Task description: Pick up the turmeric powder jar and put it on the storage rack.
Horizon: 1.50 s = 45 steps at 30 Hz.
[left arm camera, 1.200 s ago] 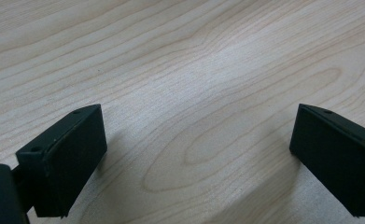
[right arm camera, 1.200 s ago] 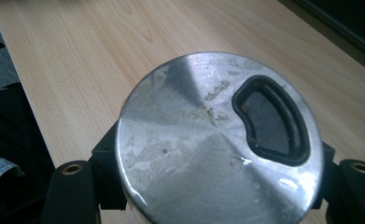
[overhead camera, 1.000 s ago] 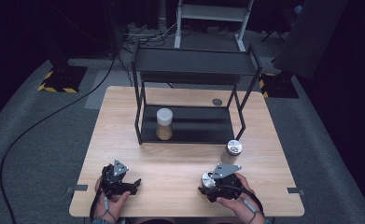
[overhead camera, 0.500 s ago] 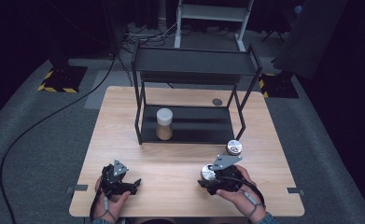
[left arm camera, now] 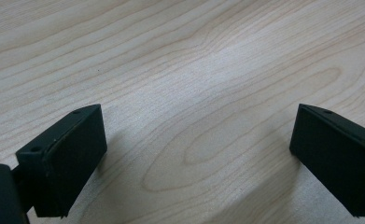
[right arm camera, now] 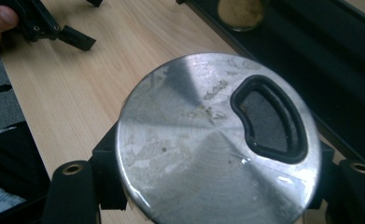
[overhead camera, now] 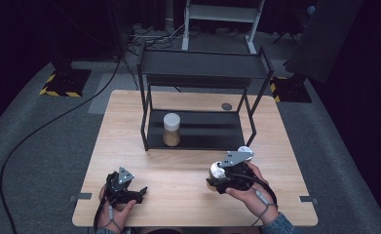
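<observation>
Two claws are seen over the pale wooden surface [overhead camera: 178, 170]. The right claw [overhead camera: 216, 176] is clenched on a jar with a round metal lid [right arm camera: 217, 140], held at about 5 o'clock on the surface, just in front of the black shelf rack [overhead camera: 202, 68]. In the right gripper view the lid is seen to be brushed, silvery steel, scuffed and flecked with pale residue, and a crescent-shaped opening edged in black rubber [right arm camera: 269, 119] is set toward its 2 o'clock side. The jar's body is hidden beneath the lid, pressed between the two black jaws at either side. The left claw [overhead camera: 129, 192] is kept low at about 7 o'clock, its flat, matte black jaws spread wide with nothing between them, as shown in the left gripper view above the grained wood. A second jar [overhead camera: 171, 129], with a white lid and tan, granular contents, is stood upright on the rack's dark lower shelf, at about 12 o'clock from the left claw.
</observation>
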Each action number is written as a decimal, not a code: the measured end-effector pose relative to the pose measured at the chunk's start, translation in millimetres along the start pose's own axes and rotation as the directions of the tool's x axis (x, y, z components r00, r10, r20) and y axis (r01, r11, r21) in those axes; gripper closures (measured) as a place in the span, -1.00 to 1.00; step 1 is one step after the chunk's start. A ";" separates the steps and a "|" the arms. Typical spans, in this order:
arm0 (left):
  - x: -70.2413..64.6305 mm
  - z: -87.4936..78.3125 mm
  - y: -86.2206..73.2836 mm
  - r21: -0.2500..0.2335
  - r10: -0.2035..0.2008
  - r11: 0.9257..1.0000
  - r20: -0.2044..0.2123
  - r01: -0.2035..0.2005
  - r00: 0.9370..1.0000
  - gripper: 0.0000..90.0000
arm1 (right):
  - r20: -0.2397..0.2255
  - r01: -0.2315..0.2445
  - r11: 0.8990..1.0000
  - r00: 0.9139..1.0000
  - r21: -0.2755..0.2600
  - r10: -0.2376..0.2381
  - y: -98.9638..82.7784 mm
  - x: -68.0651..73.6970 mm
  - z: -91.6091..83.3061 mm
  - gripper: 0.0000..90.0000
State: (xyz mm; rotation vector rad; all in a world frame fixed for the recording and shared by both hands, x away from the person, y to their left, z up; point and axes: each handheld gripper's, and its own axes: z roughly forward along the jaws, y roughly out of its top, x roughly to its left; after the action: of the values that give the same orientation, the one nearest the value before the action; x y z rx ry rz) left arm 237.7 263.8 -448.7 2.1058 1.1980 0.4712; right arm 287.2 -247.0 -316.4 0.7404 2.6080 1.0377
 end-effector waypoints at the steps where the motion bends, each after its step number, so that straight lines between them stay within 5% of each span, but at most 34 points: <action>1: 0.0 0.0 0.0 0.000 0.000 1.000 0.000 0.000 1.000 -0.92 | 0.001 -0.001 1.000 1.000 -0.002 0.001 1.8 -1.3 -1.3 -0.30; 13: 0.0 0.0 -0.1 0.000 0.000 1.000 0.000 0.000 1.000 -0.92 | 0.031 0.004 1.000 1.000 -0.016 -0.003 26.3 -13.8 -13.0 -0.30; 45: 0.3 0.2 0.5 0.002 0.003 1.000 0.001 -0.003 1.000 -0.92 | 0.096 -0.006 0.998 0.995 -0.058 0.012 103.5 -58.4 -11.8 -0.30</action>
State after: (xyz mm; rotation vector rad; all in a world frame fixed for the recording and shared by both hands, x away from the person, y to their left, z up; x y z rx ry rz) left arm 238.3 263.7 -448.5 2.1095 1.1945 0.4704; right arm 369.7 -221.0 -234.3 0.7695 2.4847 1.0486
